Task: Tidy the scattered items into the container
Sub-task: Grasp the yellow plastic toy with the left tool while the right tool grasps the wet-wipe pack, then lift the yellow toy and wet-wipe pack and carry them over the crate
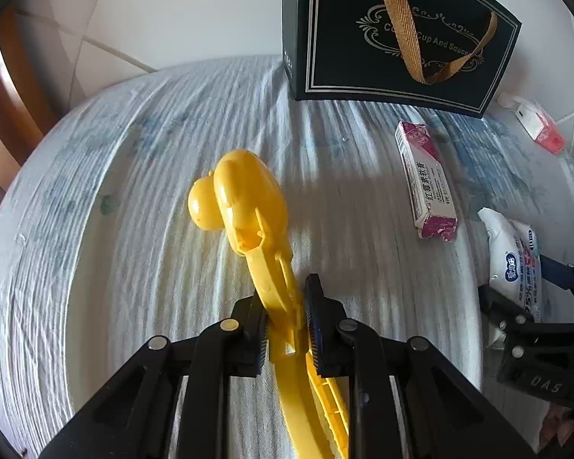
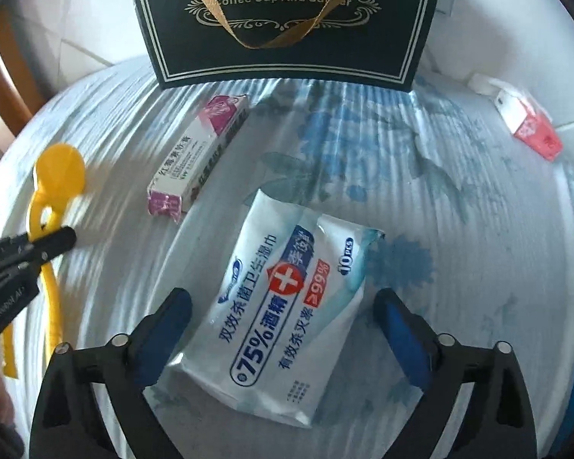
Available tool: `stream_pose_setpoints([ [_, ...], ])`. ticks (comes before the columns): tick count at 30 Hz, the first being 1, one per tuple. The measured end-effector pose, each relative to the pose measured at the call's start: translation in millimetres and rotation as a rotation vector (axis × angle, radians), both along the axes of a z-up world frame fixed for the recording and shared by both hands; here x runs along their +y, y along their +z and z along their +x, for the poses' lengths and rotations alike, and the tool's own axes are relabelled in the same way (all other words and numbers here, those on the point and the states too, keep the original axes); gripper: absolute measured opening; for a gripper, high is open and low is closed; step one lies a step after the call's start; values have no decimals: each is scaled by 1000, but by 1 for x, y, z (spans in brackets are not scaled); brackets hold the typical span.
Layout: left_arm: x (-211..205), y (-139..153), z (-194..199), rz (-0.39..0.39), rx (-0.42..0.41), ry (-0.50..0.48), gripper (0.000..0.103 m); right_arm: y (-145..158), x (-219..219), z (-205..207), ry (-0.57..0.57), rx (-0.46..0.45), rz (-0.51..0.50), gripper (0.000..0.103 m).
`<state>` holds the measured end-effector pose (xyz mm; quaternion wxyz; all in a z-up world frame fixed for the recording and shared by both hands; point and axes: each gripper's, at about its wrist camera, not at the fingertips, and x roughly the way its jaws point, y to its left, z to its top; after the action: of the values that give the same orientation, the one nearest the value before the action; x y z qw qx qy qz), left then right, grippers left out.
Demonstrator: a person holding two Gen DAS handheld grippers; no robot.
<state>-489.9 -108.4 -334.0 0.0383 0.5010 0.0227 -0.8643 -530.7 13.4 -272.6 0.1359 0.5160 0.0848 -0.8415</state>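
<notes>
Gift bag standing at frame top, contents hidden.
I'm clamping left gripper fingers on the glossy yellow plastic tongs; right gripper fingers are spreading around a crinkly wipes pack.

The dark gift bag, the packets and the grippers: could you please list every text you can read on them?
"Coffee Cup And Saucer", partly behind the ribbon: dark gift bag.
"75%", "10 pcs", ">99%" and Chinese print: wet wipes pack.
Chinese print, too blurred to quote surely: ointment box.
"GenRobot AI": left gripper body, seen from the right wrist.
"DAS": right gripper body, seen from the left wrist.
Red and white box: unreadable.
</notes>
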Motion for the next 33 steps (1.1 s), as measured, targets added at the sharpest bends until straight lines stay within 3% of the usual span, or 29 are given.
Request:
stream_pose_setpoints([
  [1,1,0,-1,-2,1,3,17,0,0,0,-4,7,-1,86],
  [3,2,3,4,3,-2,-1,16,4,1,1,-12,24,-5,61],
  [6,9,8,10,4,1,-17,16,5,2,0,-9,16,-18,58],
  [10,16,26,26,2,27,-33,16,14,3,9,0,10,-35,55],
  [16,26,72,61,-5,98,-57,16,55,6,35,14,70,-59,55],
  [26,36,172,145,-12,258,-74,16,161,11,110,43,241,-93,55],
  [33,63,235,204,3,376,-151,16,238,36,186,12,380,-110,55],
])
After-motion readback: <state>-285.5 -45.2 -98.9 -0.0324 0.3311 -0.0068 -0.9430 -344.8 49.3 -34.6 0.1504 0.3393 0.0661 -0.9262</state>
